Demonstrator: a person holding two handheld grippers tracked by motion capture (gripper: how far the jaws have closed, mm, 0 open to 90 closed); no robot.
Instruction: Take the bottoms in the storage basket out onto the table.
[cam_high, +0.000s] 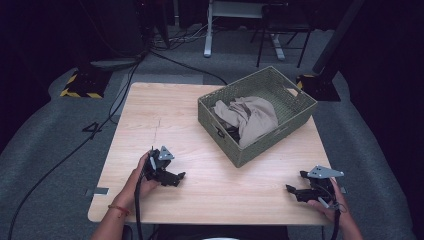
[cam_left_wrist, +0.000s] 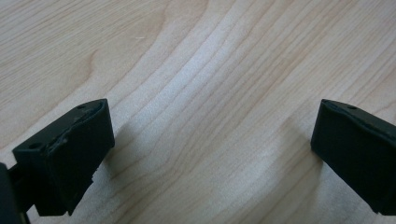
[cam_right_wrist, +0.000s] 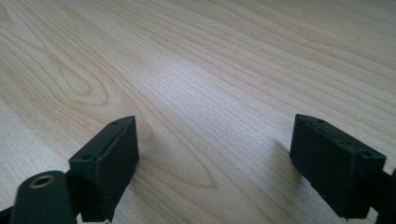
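Both grippers, left gripper (cam_high: 172, 176) and right gripper (cam_high: 295, 191), rest on the wooden table (cam_high: 165, 115), jaws spread wide; beyond them, the high view adds a wicker basket (cam_high: 260, 145) holding what looks like beige cloth (cam_high: 252, 117).

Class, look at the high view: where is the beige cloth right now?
The beige cloth lies crumpled inside the green woven basket, on the far right part of the wooden table, well beyond both grippers.

Black grippers, blocky jaws, grey triangular plates, trailing black cables.
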